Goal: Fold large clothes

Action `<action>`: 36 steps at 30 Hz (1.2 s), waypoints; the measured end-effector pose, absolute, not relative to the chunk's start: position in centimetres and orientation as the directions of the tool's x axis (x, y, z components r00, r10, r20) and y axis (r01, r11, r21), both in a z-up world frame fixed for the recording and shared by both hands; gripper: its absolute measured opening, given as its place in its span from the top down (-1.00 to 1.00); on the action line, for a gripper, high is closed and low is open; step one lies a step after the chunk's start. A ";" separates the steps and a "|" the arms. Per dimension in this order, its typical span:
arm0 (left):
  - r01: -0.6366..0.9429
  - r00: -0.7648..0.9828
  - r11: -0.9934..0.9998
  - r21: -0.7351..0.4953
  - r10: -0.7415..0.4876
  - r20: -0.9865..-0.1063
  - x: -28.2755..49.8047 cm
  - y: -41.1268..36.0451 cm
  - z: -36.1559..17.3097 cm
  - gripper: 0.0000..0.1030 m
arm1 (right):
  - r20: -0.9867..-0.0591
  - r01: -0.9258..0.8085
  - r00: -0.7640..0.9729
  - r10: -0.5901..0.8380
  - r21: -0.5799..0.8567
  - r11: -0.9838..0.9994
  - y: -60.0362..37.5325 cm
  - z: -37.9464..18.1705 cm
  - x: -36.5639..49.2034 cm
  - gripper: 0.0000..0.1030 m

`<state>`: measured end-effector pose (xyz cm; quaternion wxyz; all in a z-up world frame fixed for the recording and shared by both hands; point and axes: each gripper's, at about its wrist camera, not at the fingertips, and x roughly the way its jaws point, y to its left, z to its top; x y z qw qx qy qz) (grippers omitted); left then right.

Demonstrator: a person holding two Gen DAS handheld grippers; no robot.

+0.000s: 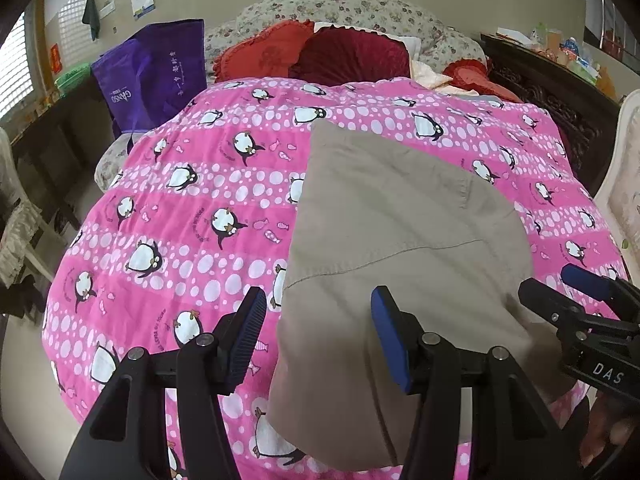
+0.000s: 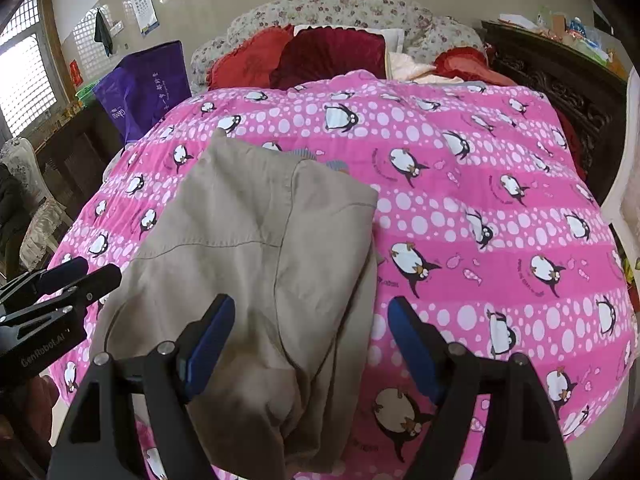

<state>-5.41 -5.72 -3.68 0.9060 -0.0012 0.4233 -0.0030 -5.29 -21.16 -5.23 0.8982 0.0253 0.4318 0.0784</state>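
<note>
Left wrist view is showing the beige garment (image 1: 400,248) lying on the pink penguin quilt (image 1: 180,208), already doubled over, though another fold is probably remaining. Left gripper (image 1: 318,336) and right gripper (image 2: 310,340) are hovering with jaws apart, holding nothing.

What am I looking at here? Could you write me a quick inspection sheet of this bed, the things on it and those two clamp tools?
Surface: pink penguin-print quilt spread over the bed.
Job's things: beige cotton garment, already folded over, lying on the quilt near its front edge.
Clutter: red ruffled cushions and a floral bedding roll at the head.
Grippers: left gripper open, jaws either side of the garment's left edge; right gripper open above its right edge; neither holds it.
Cables: nothing seen.
Surroundings: purple fabric bag on the left, dark carved wooden cabinet on the right, wall calendar.
</note>
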 end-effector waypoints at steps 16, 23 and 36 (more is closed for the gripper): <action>0.006 0.636 1.000 -0.006 -0.008 -0.772 -5.4 -5.7 -4.1 0.18 | -0.770 -0.128 0.613 0.177 0.125 0.984 -20.8 -5.3 -4.9 -0.59; 0.013 0.639 1.000 0.001 -0.008 -0.769 -5.3 -5.9 -4.1 0.18 | -0.774 -0.124 0.609 0.174 0.124 0.984 -20.8 -5.5 -4.6 -0.59; 0.012 0.631 1.000 -0.004 -0.011 -0.775 -5.0 -5.8 -4.4 0.18 | -0.776 -0.140 0.603 0.185 0.125 0.982 -20.3 -5.7 -4.4 -0.60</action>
